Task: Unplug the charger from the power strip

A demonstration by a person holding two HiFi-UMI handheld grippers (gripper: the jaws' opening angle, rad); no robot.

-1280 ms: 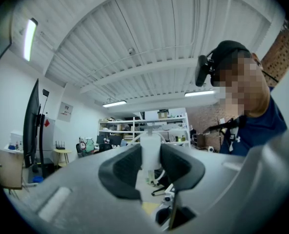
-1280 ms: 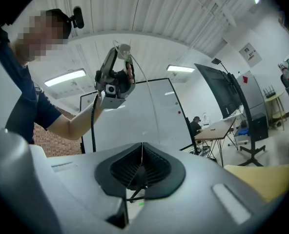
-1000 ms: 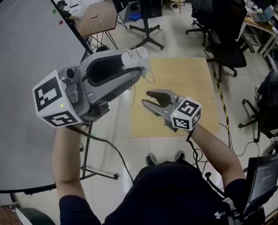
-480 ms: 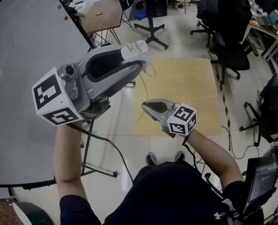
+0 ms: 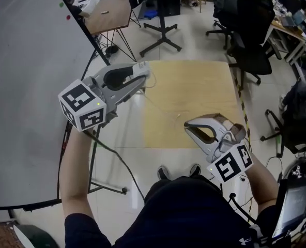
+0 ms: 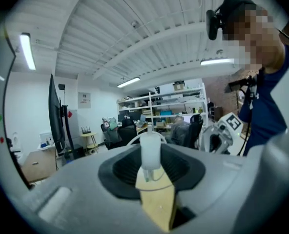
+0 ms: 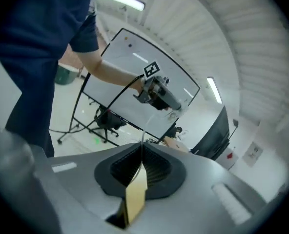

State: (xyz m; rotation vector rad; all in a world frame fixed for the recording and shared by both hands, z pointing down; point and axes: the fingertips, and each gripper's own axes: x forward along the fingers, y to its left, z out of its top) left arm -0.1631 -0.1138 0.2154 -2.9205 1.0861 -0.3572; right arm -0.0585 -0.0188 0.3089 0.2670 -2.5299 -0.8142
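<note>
right tool point(image 5: 187, 127) swung right, gripping cable point(image 7: 144, 130); charger point(image 6: 150, 150) lengthwise in left tool point(image 5: 143, 72)

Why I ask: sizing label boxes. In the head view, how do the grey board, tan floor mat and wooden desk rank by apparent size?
1. grey board, though nearest and cropped
2. tan floor mat
3. wooden desk, farthest

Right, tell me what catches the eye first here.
The left gripper, held out above the floor, is clamped on a white charger. The charger's thin white cable runs across to the right gripper, whose jaws are shut on it. A tan floor mat lies beneath both.
</note>
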